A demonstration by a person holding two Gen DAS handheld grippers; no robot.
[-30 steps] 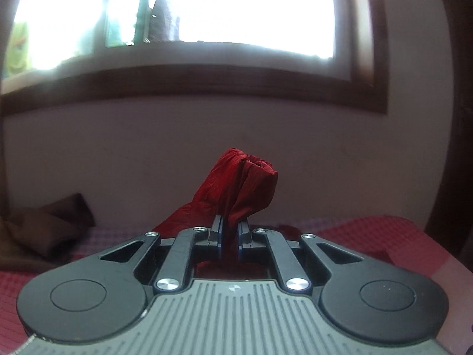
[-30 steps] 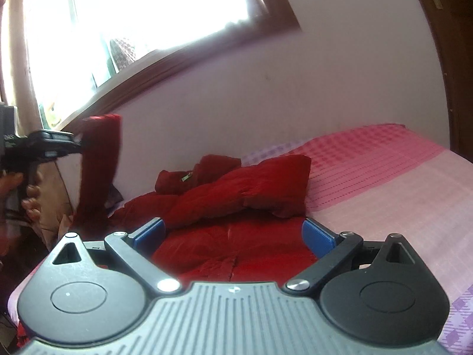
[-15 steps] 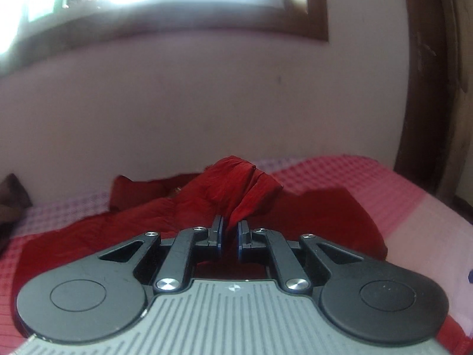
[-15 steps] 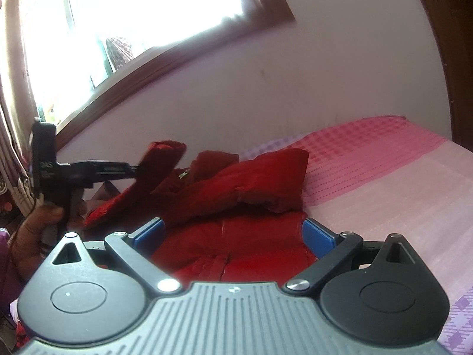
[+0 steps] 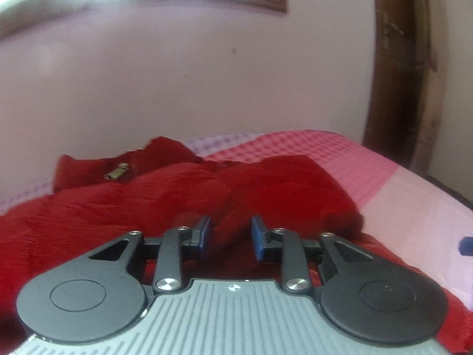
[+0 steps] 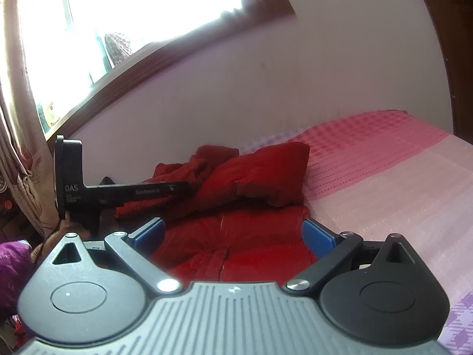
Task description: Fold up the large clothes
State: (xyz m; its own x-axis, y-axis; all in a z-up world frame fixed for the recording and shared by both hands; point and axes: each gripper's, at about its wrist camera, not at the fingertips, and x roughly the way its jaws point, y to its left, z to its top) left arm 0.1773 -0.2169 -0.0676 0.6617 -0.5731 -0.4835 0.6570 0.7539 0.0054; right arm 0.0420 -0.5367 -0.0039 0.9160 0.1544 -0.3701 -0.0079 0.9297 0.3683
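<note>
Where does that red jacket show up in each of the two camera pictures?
Left wrist view: the red jacket fills the lower left and middle, spread on the bed just beyond the blue fingers.
Right wrist view: it lies at centre, between the open fingers.
Shared landmark: the pink checked bedspread to the jacket's right.

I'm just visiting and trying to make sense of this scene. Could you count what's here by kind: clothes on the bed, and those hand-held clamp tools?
Puffy red quilted jacket lying on the pink checked bed cover: 1
Black two-finger grippers with blue pads, left gripper and right gripper, both open: 2
Total: 3
</note>
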